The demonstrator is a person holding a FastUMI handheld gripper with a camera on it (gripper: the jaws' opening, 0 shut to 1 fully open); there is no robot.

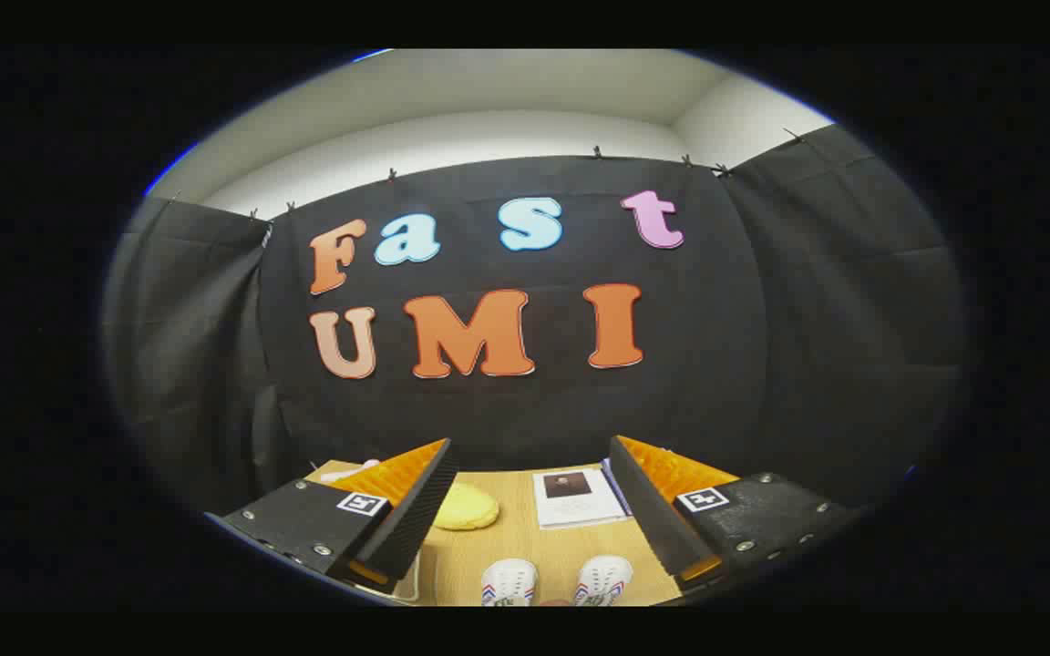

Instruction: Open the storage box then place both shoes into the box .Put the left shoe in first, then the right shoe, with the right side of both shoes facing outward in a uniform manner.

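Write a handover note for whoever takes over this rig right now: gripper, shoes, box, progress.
Gripper: open, fingers spread wide, holding nothing, raised over the wooden table.
Shoes: the two white shoes sit side by side on the table, between the fingers; only their toes can be seen.
Also on the table: a yellow object and a booklet beyond the shoes.
Storage box: can't tell where.
Done: nothing evident.
Left: open box, left shoe in, then right.

Claw (532, 506) camera faces booth wall, seemingly high above table (507, 538).
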